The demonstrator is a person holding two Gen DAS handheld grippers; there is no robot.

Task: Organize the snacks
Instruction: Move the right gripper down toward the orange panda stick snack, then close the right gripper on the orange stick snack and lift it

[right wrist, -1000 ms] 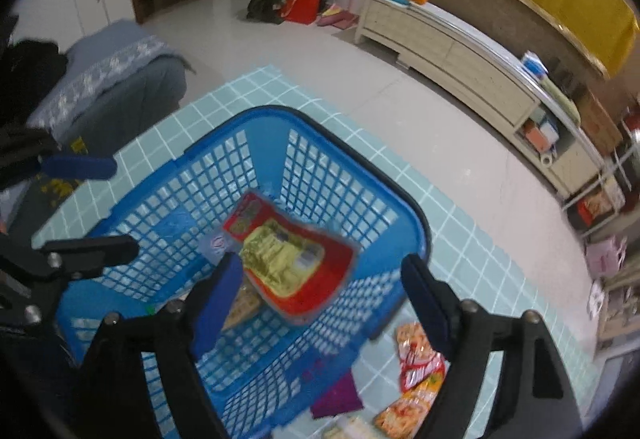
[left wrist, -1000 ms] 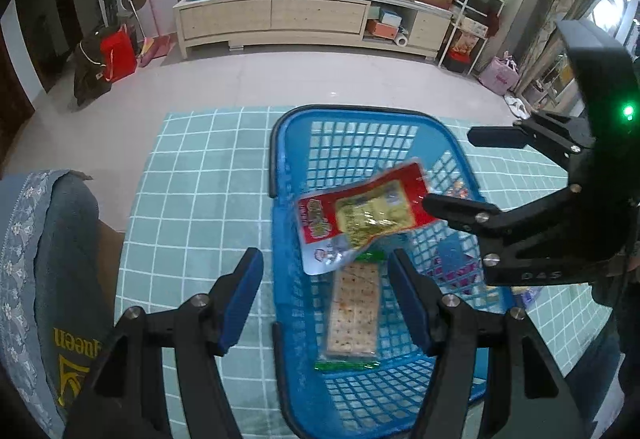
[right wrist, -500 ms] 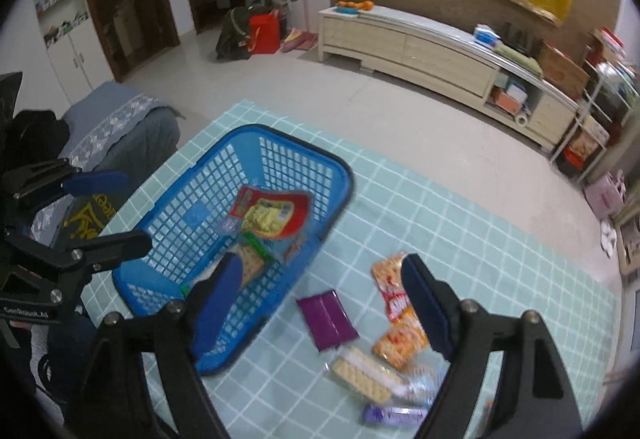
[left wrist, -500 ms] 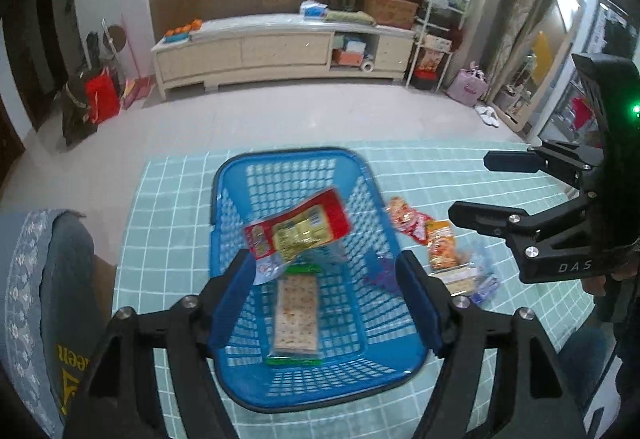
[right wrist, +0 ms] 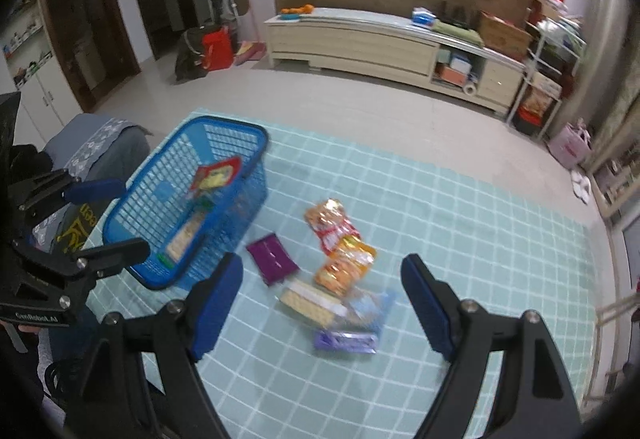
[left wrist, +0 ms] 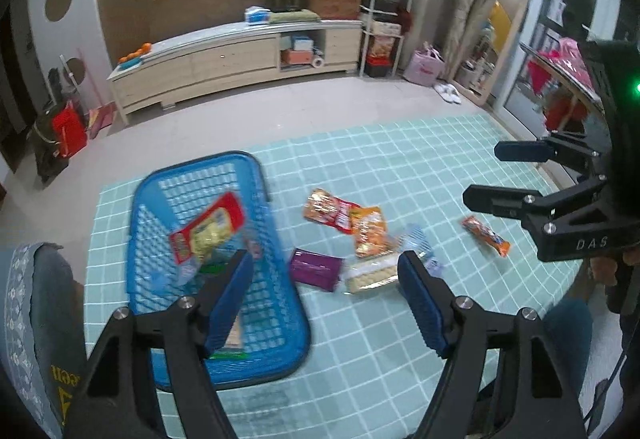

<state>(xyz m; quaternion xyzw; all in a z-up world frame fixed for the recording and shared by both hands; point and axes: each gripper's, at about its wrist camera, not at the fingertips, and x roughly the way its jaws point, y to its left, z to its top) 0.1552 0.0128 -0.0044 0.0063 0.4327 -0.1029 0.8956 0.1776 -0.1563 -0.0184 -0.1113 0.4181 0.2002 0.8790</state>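
On teal mat, blue basket (left wrist: 152, 199) sits far left, red pack (left wrist: 208, 233) inside. Loose snacks (right wrist: 344, 267) lie right of it, overlapping. Your left gripper (left wrist: 324, 295) and right gripper (right wrist: 322, 303) both spread wide, holding nothing. Risk: you pinch two overlapping packs together.

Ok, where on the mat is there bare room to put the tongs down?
Bare mat lies right of the snack pile, and along the far edge beyond it. It is crowded between the blue basket and the pile, where the purple packet lies.
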